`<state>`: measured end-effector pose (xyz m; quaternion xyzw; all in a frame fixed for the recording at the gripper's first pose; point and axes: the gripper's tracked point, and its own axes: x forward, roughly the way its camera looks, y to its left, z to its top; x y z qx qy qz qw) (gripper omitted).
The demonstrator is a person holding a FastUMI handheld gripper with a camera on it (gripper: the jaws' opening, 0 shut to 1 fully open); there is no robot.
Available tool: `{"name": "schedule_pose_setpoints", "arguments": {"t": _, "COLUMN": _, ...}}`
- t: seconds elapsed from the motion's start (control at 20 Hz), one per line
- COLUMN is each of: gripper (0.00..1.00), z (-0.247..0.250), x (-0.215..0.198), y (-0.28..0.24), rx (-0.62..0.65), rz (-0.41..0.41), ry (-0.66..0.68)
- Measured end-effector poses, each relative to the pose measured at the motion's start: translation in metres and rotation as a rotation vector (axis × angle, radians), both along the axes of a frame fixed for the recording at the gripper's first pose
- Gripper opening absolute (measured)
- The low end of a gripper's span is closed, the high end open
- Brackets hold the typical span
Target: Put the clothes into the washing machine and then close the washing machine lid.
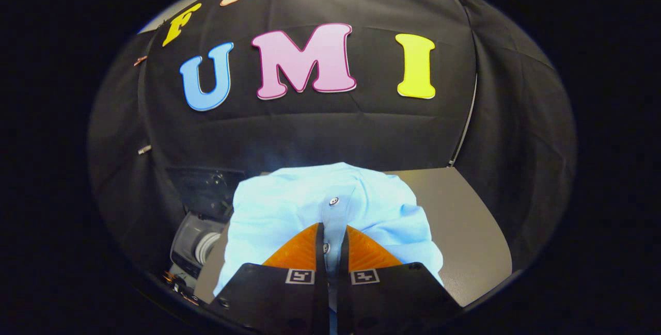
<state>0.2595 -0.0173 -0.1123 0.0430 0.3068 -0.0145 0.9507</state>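
A light blue shirt with small buttons down its placket hangs bunched in front of me, draped over and around the fingers. My gripper is shut on the shirt's buttoned placket, which runs pinched between the two fingers. Beyond and to the left of the shirt, low down, I see a grey machine part with a ribbed hose; I cannot tell whether it belongs to the washing machine.
A grey table top lies under and to the right of the shirt, reaching back to the black cloth wall. A dark box-like object sits at the left behind the grey part.
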Motion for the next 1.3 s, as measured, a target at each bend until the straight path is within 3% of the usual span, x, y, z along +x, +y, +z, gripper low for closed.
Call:
{"name": "schedule_pose_setpoints", "arguments": {"t": 0.45, "gripper": 0.11, "z": 0.061, "x": 0.005, "y": 0.045, "rx": 0.068, "rz": 0.036, "ry": -0.094}}
{"name": "schedule_pose_setpoints", "arguments": {"t": 0.8, "gripper": 0.11, "z": 0.109, "x": 0.022, "y": 0.131, "rx": 0.113, "rz": 0.126, "ry": -0.173}}
{"name": "schedule_pose_setpoints", "arguments": {"t": 1.3, "gripper": 0.10, "z": 0.099, "x": 0.038, "y": 0.271, "rx": 0.275, "rz": 0.392, "ry": -0.187}}
